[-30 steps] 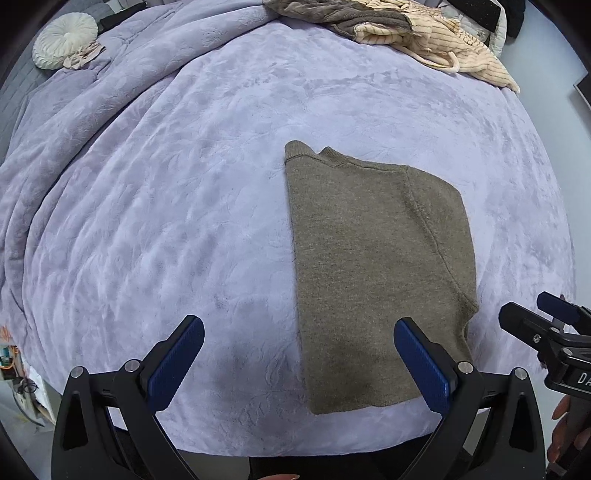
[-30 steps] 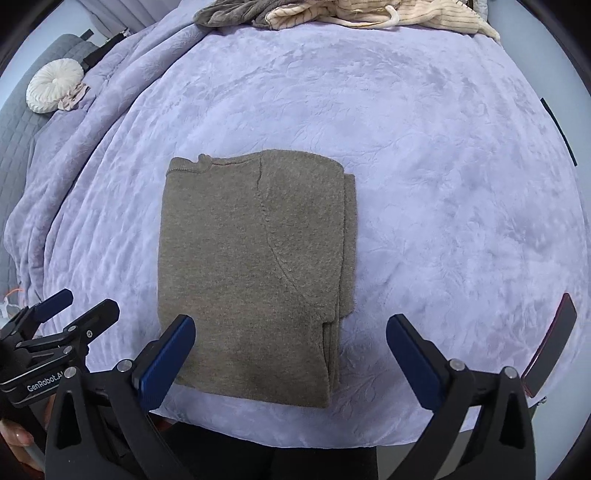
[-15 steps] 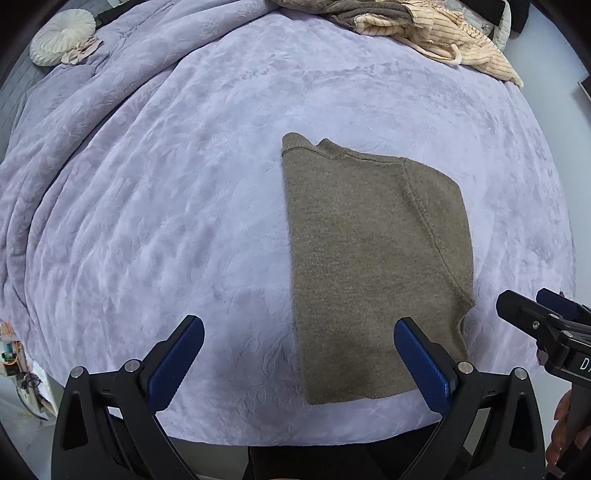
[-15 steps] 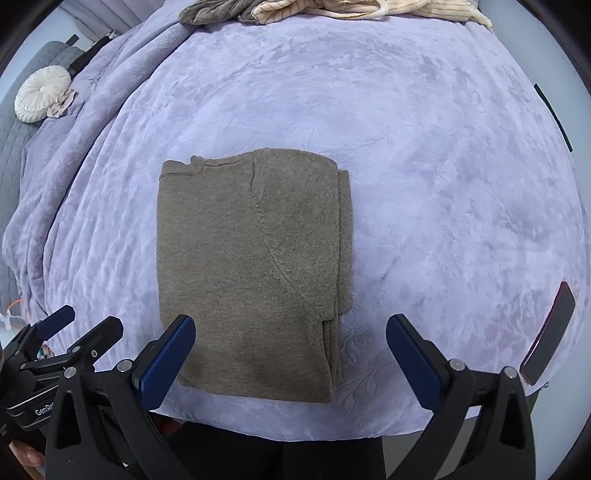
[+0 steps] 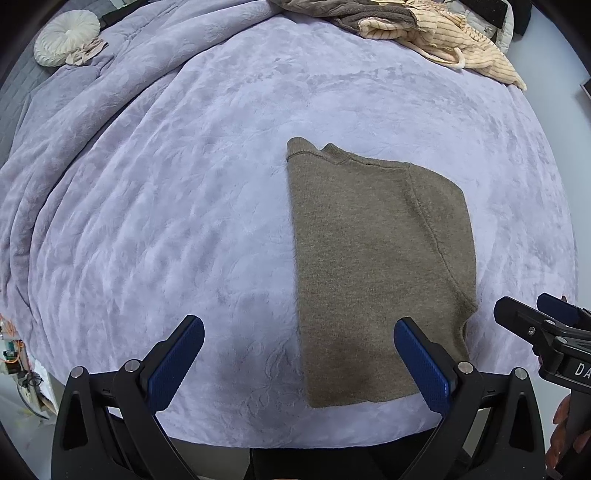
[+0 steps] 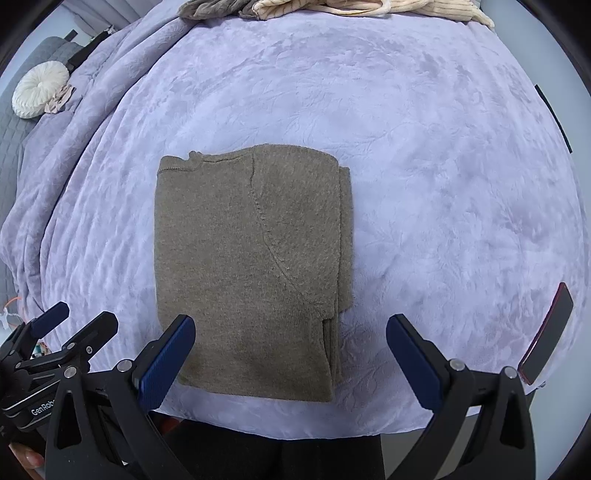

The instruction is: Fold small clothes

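An olive-brown knit sweater (image 5: 373, 266) lies folded into a flat rectangle on the lilac bedspread (image 5: 177, 206), near the front edge; it also shows in the right wrist view (image 6: 247, 266). My left gripper (image 5: 299, 354) is open and empty, held above the sweater's near left corner. My right gripper (image 6: 291, 350) is open and empty, held above the sweater's near right corner. Each gripper shows at the edge of the other's view: the right one (image 5: 535, 321) and the left one (image 6: 70, 325).
A heap of unfolded clothes, beige ribbed (image 5: 450, 37) and grey-brown (image 6: 218, 7), lies at the far edge. A round white cushion (image 5: 66, 37) sits at the far left. A dark red-edged phone (image 6: 546, 332) lies at the bed's right edge.
Both grippers have drawn back slightly toward the bed's front edge and stayed open. The sweater has not moved.
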A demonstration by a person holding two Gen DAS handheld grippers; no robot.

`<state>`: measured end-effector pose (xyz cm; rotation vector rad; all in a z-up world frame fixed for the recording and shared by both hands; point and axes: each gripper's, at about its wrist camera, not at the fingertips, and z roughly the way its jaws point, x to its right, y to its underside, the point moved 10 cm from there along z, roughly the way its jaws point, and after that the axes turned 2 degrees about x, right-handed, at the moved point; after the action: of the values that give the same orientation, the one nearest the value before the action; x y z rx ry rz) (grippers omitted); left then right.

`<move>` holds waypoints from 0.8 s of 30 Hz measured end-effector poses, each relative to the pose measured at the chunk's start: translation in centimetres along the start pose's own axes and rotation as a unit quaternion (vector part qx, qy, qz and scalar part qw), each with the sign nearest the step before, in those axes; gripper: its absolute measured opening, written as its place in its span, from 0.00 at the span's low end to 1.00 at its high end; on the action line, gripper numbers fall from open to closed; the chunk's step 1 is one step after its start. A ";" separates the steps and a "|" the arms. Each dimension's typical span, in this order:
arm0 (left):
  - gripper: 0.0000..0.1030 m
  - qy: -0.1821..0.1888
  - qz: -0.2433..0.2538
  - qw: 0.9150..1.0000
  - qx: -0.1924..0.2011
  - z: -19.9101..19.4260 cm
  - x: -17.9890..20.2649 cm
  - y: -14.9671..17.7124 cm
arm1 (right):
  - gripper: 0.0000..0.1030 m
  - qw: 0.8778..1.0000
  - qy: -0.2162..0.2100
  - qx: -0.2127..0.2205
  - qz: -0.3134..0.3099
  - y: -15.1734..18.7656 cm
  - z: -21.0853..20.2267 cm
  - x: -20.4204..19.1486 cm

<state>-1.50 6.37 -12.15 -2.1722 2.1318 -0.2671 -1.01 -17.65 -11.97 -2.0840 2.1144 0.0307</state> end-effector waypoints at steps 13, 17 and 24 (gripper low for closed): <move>1.00 -0.009 0.002 1.000 0.005 0.0 -0.2 -0.1 | 1.00 1.000 0.000 0.000 0.000 0.1 0.0 -0.1; 1.00 -0.009 0.002 1.000 0.001 0.2 -0.2 0.1 | 1.00 1.000 -0.001 -0.002 -0.001 0.2 0.1 -0.2; 1.00 -0.011 0.004 1.000 -0.001 0.3 -0.3 0.1 | 1.00 1.000 0.000 -0.002 0.001 0.3 0.1 -0.3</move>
<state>-1.60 6.62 -12.45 -2.1568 2.1290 -0.2385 -1.25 -17.36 -12.08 -2.0838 2.1177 0.0356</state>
